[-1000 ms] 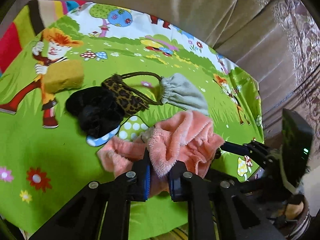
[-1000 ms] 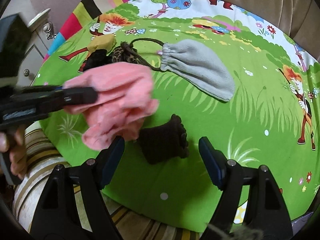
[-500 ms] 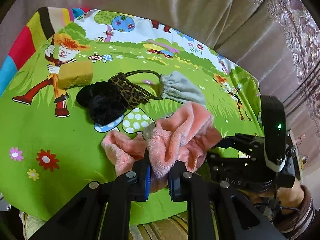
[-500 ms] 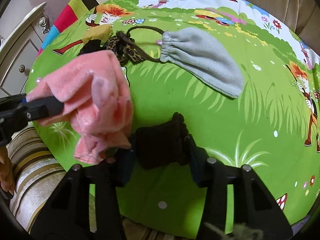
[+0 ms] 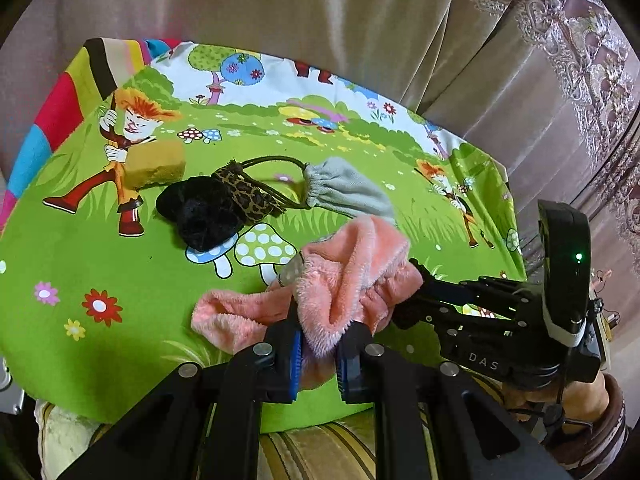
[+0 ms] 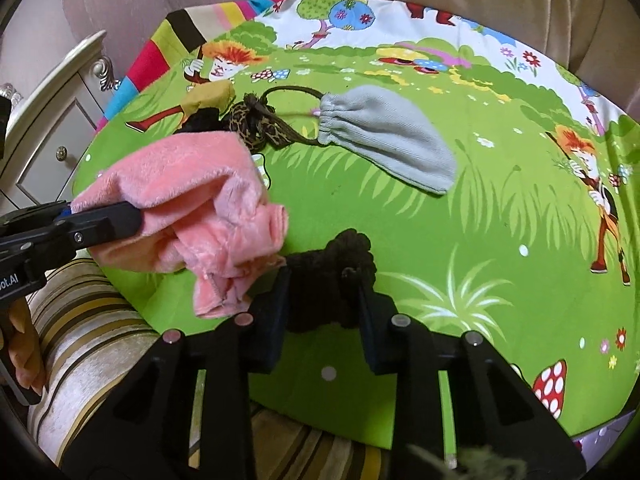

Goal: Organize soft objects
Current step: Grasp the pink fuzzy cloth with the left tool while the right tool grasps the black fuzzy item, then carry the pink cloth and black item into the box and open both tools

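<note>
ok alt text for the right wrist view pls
The right claw has just closed on a dark knitted piece on a green cartoon-print cloth. At left, the left claw holds a pink fluffy cloth; a grey drawstring pouch lies beyond.

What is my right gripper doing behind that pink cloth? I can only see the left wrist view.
Observer: The right gripper has just been closing on a dark knitted piece lying on the cartoon cloth. Its pads now touch both sides.
Operator: Is that the black fuzzy thing by the sponge?
Observer: No. This is a separate piece, nearer the front edge and below the grey pouch.
Operator: Anything beyond the table's left side?
Observer: A white cabinet with a round knob.
</note>
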Demonstrator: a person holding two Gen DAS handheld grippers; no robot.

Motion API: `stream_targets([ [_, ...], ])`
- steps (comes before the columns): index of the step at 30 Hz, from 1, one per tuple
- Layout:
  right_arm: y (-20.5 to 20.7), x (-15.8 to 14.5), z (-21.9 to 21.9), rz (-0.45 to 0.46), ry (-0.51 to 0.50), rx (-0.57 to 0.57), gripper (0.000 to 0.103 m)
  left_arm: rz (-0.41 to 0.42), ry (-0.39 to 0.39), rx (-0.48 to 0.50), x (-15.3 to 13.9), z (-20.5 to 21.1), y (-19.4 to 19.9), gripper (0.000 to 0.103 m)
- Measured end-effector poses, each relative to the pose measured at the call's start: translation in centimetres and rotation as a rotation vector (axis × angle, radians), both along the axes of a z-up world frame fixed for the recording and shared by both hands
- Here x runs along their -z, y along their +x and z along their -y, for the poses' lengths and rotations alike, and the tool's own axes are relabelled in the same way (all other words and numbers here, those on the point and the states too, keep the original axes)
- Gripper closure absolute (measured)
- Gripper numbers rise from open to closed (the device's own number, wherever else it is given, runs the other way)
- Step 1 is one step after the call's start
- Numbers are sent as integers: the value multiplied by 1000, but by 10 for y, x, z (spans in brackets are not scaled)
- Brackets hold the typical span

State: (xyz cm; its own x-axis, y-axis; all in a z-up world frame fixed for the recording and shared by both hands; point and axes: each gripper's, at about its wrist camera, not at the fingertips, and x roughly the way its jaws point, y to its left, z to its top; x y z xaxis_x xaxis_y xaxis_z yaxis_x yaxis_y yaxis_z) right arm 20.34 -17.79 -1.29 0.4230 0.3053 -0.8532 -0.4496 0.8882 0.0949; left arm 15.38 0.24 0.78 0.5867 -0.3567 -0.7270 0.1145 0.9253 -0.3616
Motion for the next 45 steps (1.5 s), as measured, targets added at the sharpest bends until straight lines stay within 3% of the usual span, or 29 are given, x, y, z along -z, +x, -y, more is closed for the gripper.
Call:
stream_targets([
  [11,-33,-24,9,77,-8,29,68,62,-15,-26,-21,6,-26,90],
  [25,-82,-59,59,132,82,115,69,166,-5,9,-68,36,-61,90],
  [34,-116,-79,116,172,115,211,69,217,-5,127,-97,86,-79,90],
  [45,-161,-103,222,236,102,411,69,207,-51,354,-108,185,-90,90],
])
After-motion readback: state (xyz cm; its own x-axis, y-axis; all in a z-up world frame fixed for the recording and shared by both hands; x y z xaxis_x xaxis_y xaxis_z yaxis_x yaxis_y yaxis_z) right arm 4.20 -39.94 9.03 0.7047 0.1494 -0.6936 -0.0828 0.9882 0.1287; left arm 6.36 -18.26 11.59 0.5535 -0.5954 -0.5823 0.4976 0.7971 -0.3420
